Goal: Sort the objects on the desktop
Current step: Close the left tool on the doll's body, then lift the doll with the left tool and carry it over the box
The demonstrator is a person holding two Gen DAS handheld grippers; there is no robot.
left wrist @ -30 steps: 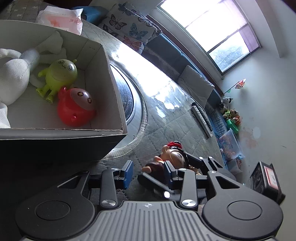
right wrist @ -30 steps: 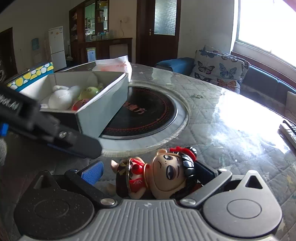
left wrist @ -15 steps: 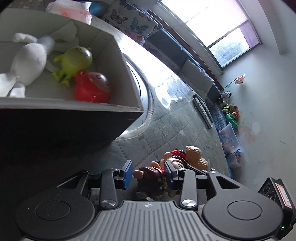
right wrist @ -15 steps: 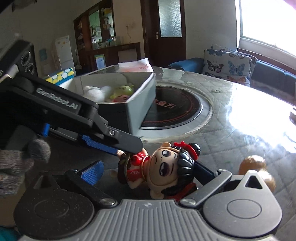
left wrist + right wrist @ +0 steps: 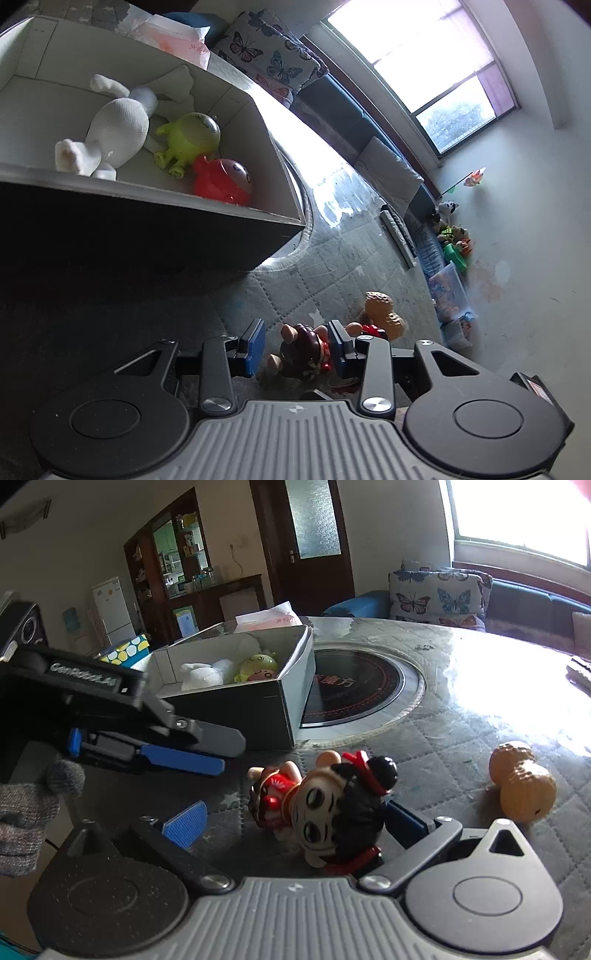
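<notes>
A doll figure (image 5: 328, 808) with black hair and a red outfit lies on its side on the quilted table, between the open jaws of my right gripper (image 5: 295, 821). In the left wrist view its legs and body (image 5: 303, 350) sit between the open blue pads of my left gripper (image 5: 297, 349). A tan peanut toy (image 5: 524, 786) lies on the table to the right, also in the left wrist view (image 5: 382, 314). The grey box (image 5: 236, 705) holds a white plush (image 5: 118, 129), a green toy (image 5: 190, 142) and a red toy (image 5: 223, 182).
The box stands partly on a round black hotplate (image 5: 354, 690) set in the table. A tissue pack (image 5: 173, 37) lies behind the box. A remote (image 5: 399, 236) lies near the far table edge. A sofa with butterfly cushions (image 5: 439, 594) is beyond.
Both grippers have pulled back and risen, so the box looks further off. The peanut toy has come into view to the right of the doll. The doll has tilted onto its side.
</notes>
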